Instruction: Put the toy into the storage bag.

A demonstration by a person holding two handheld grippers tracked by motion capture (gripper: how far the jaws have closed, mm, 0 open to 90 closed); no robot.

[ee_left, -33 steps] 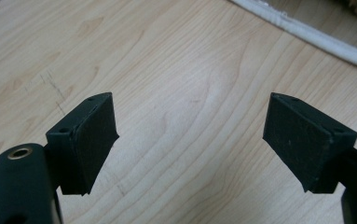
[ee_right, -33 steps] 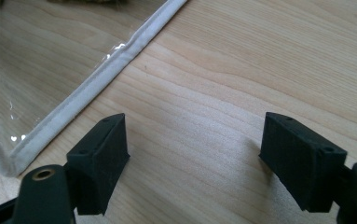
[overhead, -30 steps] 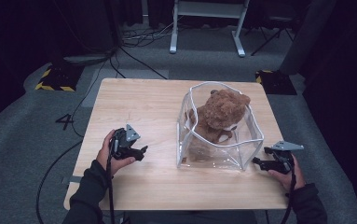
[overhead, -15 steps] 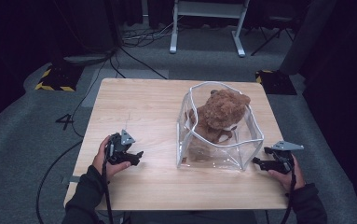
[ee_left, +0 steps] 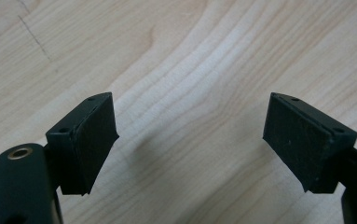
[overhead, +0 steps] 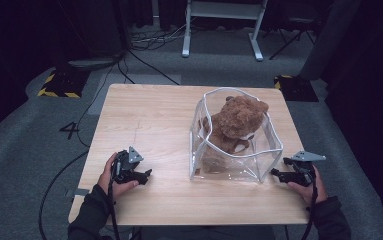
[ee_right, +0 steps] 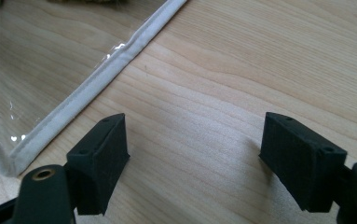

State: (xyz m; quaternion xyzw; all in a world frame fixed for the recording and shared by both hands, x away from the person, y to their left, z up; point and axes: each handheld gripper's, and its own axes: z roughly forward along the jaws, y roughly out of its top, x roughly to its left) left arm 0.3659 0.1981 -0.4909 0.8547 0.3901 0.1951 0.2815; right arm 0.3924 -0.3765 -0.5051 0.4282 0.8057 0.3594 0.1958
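Observation:
A brown teddy bear (overhead: 236,122) sits inside a clear plastic bag (overhead: 214,162) with white trim, on the right half of the wooden table (overhead: 144,117). My left gripper (overhead: 146,175) rests low near the table's front left, held in a hand; its jaws stand open over bare wood (ee_left: 190,116) with nothing between them. My right gripper (overhead: 275,173) lies just right of the bag's front corner, pointing at it. In the right gripper view its jaws are open and empty (ee_right: 192,158), and the bag's white seam (ee_right: 97,74) runs just beyond its left fingertip.
Grey carpet surrounds the table, with black cables (overhead: 144,60) trailing across it at the back and left. A white metal stand (overhead: 221,22) is behind the table. A yellow-and-black striped block (overhead: 59,85) lies at the back left.
My left gripper has come down and drawn back toward the table's front edge. The right gripper, the bag and the bear have stayed put.

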